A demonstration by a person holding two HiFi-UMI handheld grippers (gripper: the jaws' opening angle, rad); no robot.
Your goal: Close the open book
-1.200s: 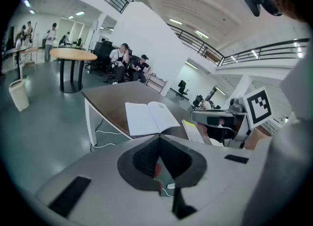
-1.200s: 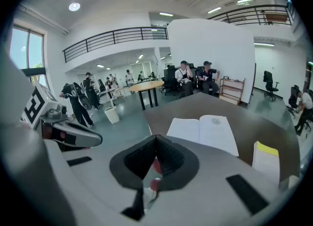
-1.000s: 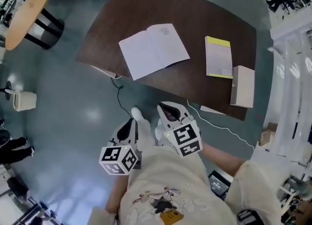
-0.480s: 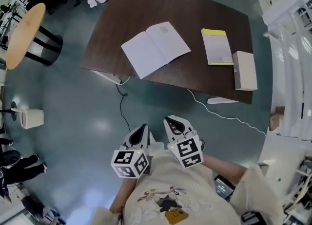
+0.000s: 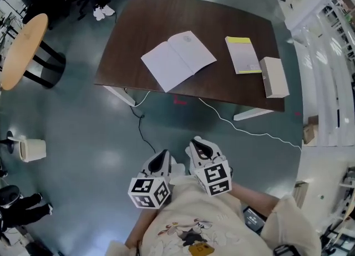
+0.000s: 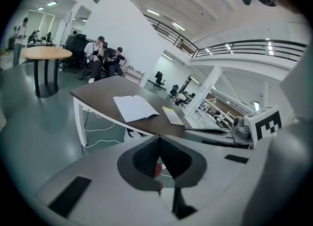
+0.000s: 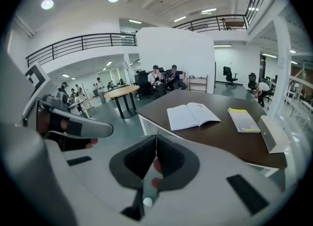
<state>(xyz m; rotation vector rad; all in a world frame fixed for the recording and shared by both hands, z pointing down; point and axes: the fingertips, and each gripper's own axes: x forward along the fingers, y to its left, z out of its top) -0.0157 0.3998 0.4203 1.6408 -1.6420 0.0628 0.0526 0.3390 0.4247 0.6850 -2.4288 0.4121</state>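
Note:
The open book (image 5: 178,60) lies flat with its white pages up, on the left half of the dark brown table (image 5: 222,88). It also shows in the left gripper view (image 6: 135,107) and the right gripper view (image 7: 192,115). Both grippers hang side by side over the floor, close to my body and well short of the table. The left gripper (image 5: 164,154) (image 6: 159,137) is shut, its jaws meeting with nothing between them. The right gripper (image 5: 197,141) (image 7: 156,136) is likewise shut and empty. Both point toward the table.
A yellow-edged booklet (image 5: 242,55) and a white box (image 5: 273,76) lie on the table's right half. A white cable (image 5: 244,130) trails over the floor in front. A round wooden table (image 5: 22,50) and a small bin (image 5: 32,149) stand left. People sit beyond the table (image 6: 100,54).
In the head view the table has swung round and now lies farther from the grippers. Both grippers sit lower in the frame, still together and still shut.

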